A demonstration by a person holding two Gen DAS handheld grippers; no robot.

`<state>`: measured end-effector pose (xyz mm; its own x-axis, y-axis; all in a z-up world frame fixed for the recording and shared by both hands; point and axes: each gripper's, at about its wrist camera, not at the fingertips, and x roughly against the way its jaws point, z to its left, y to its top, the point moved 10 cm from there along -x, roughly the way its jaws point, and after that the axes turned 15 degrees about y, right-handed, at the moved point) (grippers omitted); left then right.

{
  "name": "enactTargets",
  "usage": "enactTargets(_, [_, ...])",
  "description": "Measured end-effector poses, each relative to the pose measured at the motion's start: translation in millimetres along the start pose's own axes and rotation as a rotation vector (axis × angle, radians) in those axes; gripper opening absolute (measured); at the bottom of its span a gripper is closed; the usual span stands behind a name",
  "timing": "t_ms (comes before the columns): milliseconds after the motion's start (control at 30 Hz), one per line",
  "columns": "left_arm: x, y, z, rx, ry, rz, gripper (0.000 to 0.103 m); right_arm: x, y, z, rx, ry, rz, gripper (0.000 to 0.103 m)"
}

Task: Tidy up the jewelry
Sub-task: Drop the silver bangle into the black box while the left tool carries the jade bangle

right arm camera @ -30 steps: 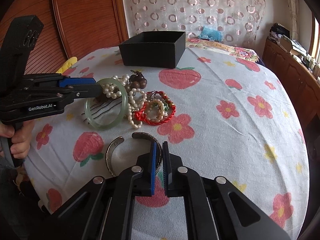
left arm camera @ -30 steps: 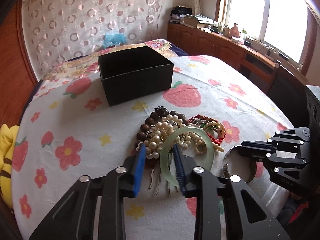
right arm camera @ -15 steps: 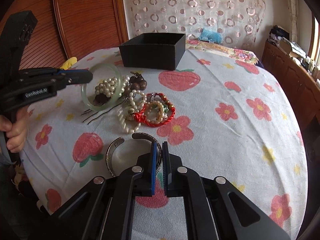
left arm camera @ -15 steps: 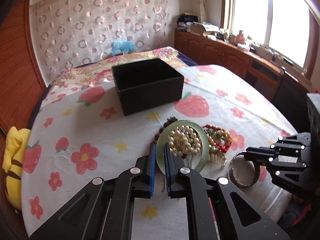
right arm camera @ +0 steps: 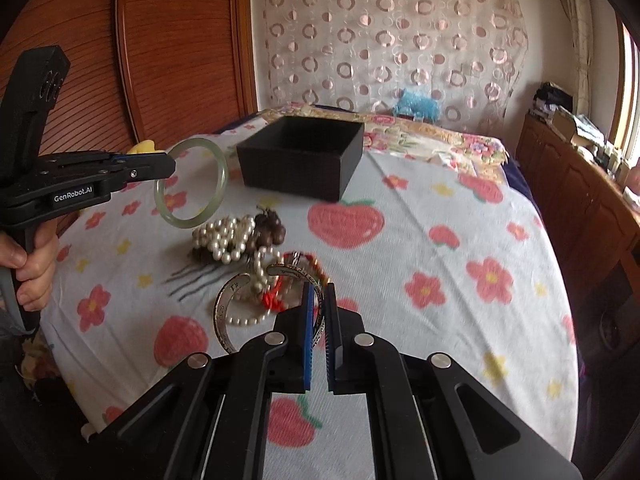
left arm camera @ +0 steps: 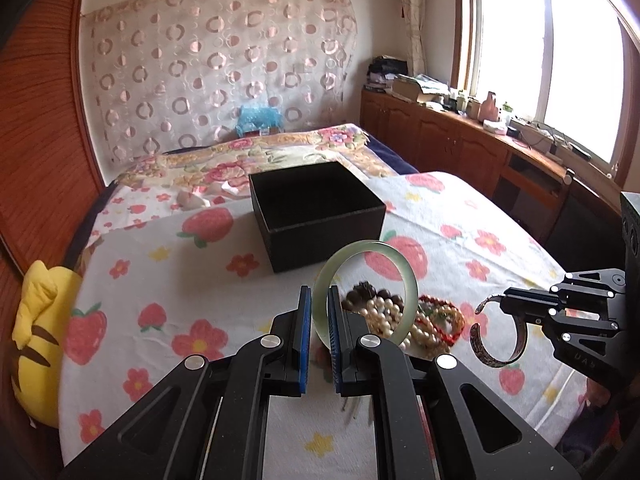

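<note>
My left gripper [left arm camera: 319, 304] is shut on a pale green jade bangle [left arm camera: 408, 280], held upright above the flowered table; the bangle [right arm camera: 221, 176] also shows in the right wrist view, hanging off the left gripper [right arm camera: 168, 166]. My right gripper [right arm camera: 319, 296] is shut on an engraved silver cuff [right arm camera: 224, 312], lifted off the cloth; the cuff [left arm camera: 490, 356] hangs at the right gripper [left arm camera: 502, 303] in the left wrist view. An open black box [left arm camera: 320, 216] stands behind. White pearls [right arm camera: 224, 238], dark wooden beads [right arm camera: 270, 230], a red bracelet [right arm camera: 276, 296] and a hair comb [right arm camera: 196, 280] lie on the cloth.
The table [left arm camera: 460, 216] wears a strawberry-and-flower cloth. A yellow plush toy [left arm camera: 36, 340] sits at its left edge. A bed with a floral cover [left arm camera: 240, 160] lies behind the box. Wooden cabinets [left arm camera: 460, 140] run under the window. A person's hand [right arm camera: 34, 268] grips the left handle.
The left gripper closed on the green bangle and raised it off the jewelry pile. The right gripper, shut on the silver cuff, lifted it off the cloth.
</note>
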<state>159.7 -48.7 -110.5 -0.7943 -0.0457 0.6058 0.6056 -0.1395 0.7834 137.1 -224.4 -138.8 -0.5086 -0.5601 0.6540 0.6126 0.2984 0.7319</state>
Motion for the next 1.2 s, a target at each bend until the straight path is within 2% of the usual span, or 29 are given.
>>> enactTargets(300, [-23,24,12,0.009,0.016,-0.014,0.007,-16,40,-11,0.047,0.004,-0.02,0.006])
enactTargets(800, [-57,71,44,0.066,0.046,-0.019,0.007,-64,129,-38,0.115,0.017,-0.045,0.006])
enactTargets(1000, [-73,84,53,0.062,0.063,-0.02,0.007,-93,149,-42,0.142,0.019,-0.03,0.006])
enactTargets(1200, [-80,91,58,0.051,0.077,-0.024,0.007,-122,149,-38,0.176,0.04,0.025,0.006])
